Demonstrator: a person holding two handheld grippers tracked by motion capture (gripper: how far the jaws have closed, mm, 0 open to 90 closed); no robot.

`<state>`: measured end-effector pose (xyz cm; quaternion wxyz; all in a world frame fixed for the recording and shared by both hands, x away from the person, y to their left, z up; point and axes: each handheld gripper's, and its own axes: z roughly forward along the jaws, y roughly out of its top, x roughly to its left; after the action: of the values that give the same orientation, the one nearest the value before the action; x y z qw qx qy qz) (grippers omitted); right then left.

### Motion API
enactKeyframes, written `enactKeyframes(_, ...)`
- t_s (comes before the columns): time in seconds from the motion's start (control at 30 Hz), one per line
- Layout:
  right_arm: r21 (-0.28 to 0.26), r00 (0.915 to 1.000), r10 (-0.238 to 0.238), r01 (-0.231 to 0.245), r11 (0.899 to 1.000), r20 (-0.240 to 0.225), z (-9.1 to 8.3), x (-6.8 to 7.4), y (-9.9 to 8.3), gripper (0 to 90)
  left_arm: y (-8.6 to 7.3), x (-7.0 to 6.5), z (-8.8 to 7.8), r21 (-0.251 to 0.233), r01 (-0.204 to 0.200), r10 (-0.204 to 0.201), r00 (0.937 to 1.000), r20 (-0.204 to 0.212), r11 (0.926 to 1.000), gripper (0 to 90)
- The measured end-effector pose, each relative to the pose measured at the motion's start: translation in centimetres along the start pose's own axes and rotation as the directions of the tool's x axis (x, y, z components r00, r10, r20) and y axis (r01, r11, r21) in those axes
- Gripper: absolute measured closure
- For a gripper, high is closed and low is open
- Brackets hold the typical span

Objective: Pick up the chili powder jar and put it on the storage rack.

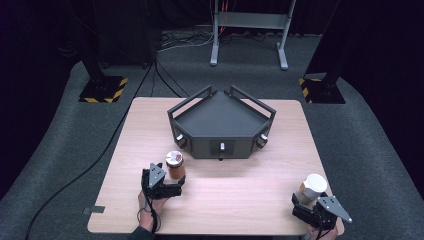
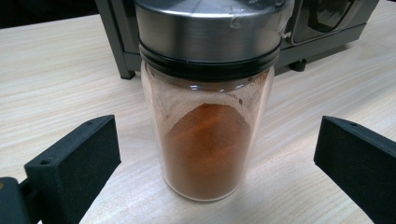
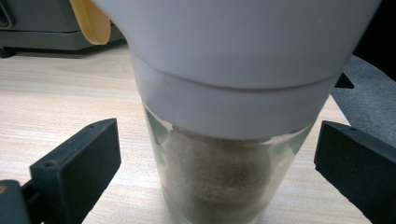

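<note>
Wooden table (image 1: pixel 235 197): spice jar (image 2: pixel 208 100), white-capped jar (image 3: pixel 233 107), no readable labels.

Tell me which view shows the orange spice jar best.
The left gripper view: the spice jar stands close up between the open claw's jaws, showing its metal lid, glass wall and orange powder. The high view shows the jar small, beside the left claw. The right gripper view faces another jar.

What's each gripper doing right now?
Left gripper: open, spice jar between its jaws, untouched.
Right gripper: open, white-capped jar between its jaws, untouched.
</note>
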<state>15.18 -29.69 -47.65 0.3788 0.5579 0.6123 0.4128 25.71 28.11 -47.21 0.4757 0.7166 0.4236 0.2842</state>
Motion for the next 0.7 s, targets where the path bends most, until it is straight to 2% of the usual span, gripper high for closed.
enactKeyframes(0.4, 0.004, 1.0, -0.001, 0.001, 1.0, -0.003, 0.0, 0.0, 0.1, 0.0, 1.1, 0.1, 0.3, 0.032, 0.016, -0.016, 0.9999, 0.006, 0.9993, 0.0)
enactKeyframes(0.7, 0.005, 1.0, 0.0, 0.0, 1.0, -0.004, 0.0, -0.1, 0.1, 0.0, 2.0, -0.1, 0.6, 0.039, -0.006, 0.005, 0.9999, 0.012, 0.9992, 0.0)
